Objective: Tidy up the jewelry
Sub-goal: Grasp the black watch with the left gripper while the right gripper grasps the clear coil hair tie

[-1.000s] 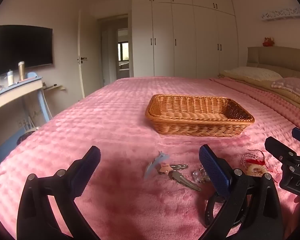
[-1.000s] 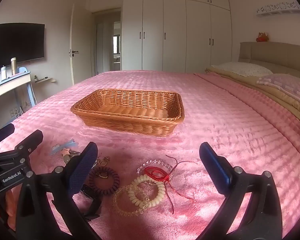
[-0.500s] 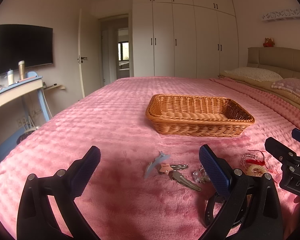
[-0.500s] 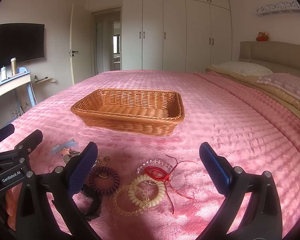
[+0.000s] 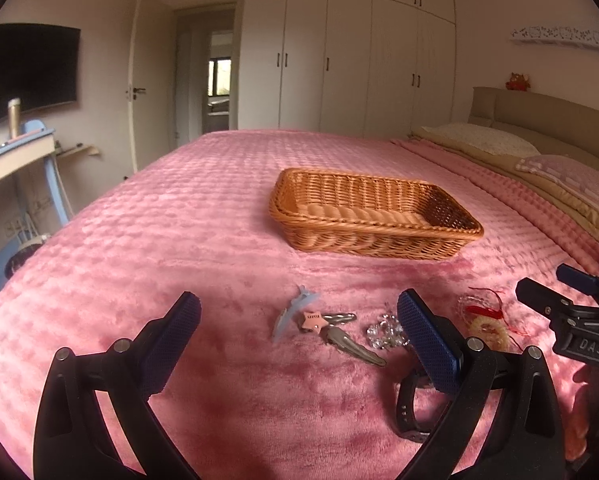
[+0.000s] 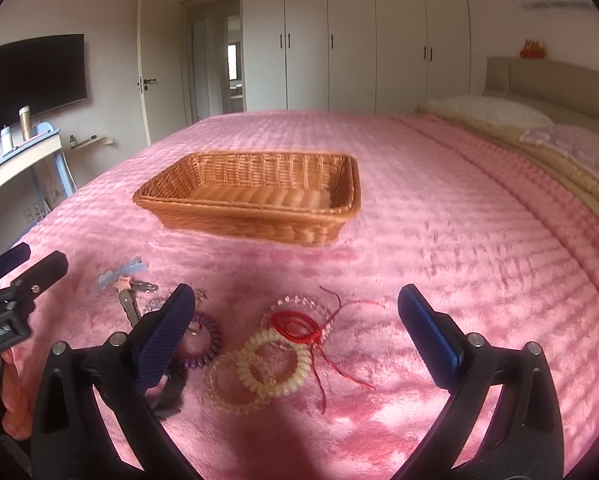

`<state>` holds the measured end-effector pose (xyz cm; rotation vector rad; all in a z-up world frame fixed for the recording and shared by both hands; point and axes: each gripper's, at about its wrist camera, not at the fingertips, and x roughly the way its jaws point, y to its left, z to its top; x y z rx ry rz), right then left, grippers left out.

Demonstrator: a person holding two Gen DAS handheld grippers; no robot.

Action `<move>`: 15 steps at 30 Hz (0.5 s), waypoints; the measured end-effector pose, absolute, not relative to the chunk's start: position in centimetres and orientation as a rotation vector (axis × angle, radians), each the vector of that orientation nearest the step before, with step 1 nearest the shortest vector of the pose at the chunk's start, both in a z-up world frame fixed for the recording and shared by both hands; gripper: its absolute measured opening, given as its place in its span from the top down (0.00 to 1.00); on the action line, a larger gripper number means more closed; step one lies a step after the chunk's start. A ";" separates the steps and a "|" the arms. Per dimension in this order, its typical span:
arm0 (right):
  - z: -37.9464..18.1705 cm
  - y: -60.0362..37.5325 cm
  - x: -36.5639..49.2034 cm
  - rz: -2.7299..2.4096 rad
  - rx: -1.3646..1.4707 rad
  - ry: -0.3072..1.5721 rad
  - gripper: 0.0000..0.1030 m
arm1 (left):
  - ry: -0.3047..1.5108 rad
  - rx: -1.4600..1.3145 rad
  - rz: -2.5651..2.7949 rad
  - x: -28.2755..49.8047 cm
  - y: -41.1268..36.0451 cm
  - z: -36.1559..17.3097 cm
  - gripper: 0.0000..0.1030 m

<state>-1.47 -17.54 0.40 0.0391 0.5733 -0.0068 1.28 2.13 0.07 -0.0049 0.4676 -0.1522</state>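
A wicker basket sits empty on the pink bed. In front of it lie a blue hair clip, a pink star clip, a grey clip, a crystal piece and a black watch. The right wrist view shows a cream spiral hair tie, a red string bracelet, a clear bead bracelet and a purple spiral tie. My left gripper is open over the clips. My right gripper is open over the bracelets.
The pink bedspread stretches far around the basket. Pillows lie at the right. A desk with bottles and a TV stand at the left, beyond the bed edge. White wardrobes fill the back wall.
Both grippers have risen and tilted down slightly; the basket and jewelry sit lower and closer in each view. The right view is blurred by motion. Nothing was picked up.
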 end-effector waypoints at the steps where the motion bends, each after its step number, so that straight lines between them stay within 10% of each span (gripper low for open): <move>1: 0.3 -17.9 -1.4 -0.013 0.041 0.591 0.06 | 0.478 -0.008 -0.170 1.2 2.2 0.2 0.08; 15: -3.3 -16.8 -2.7 0.082 -0.002 0.838 0.68 | 0.849 -0.036 -0.405 0.9 -1.4 -4.1 0.38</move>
